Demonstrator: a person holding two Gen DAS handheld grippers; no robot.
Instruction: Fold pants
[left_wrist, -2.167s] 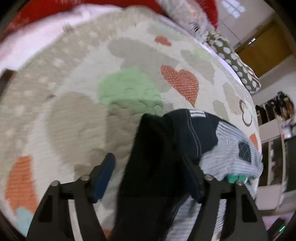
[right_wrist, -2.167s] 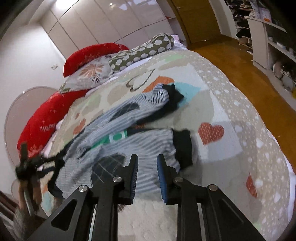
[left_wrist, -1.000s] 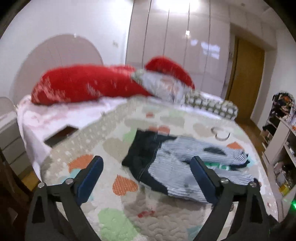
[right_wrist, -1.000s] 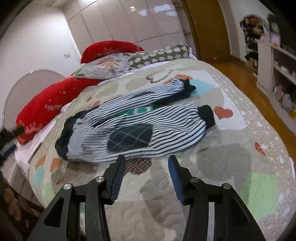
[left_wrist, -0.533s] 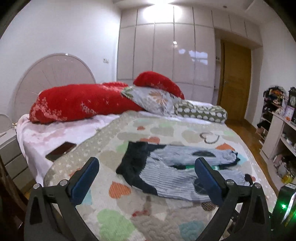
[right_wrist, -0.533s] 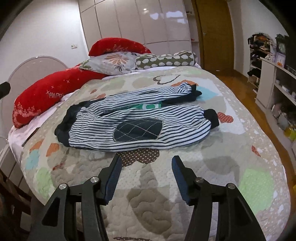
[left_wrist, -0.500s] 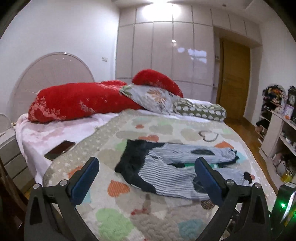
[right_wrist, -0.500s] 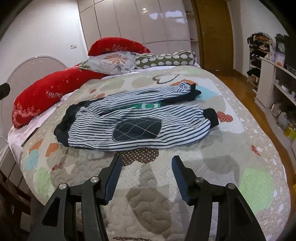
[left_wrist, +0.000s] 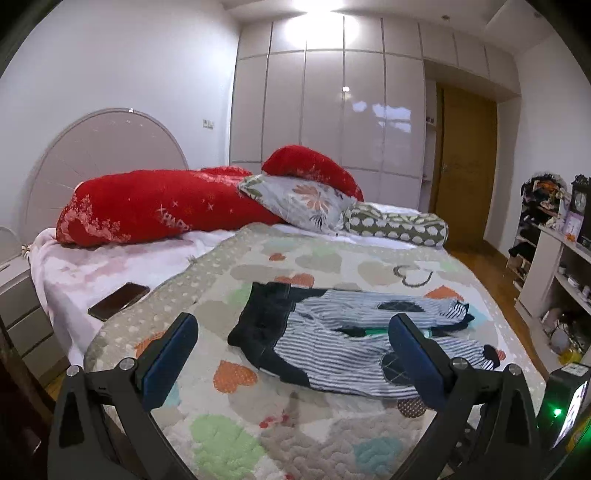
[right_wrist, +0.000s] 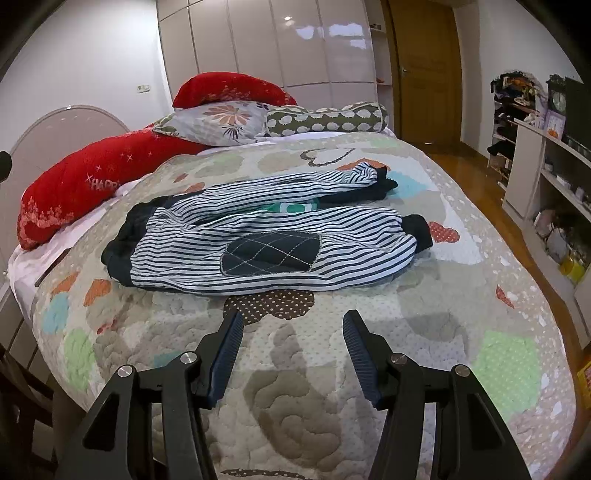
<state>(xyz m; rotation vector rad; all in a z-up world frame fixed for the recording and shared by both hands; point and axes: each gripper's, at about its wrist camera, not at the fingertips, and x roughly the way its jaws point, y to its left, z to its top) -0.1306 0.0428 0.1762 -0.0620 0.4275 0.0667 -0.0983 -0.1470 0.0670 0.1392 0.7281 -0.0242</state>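
**Pants Flat, Both Grippers Empty**

While the striped pants lie spread on the heart quilt with both legs side by side, plan your first fold. I think you should grab the dark waistband and the far cuffs together, then lift slowly so nothing bunches. Your left gripper is spread wide and holds nothing. Your right gripper is spread too and is empty, well short of the pants. Only the left view shows the phone on the sheet. Only the right view shows the big diamond knee patch clearly.
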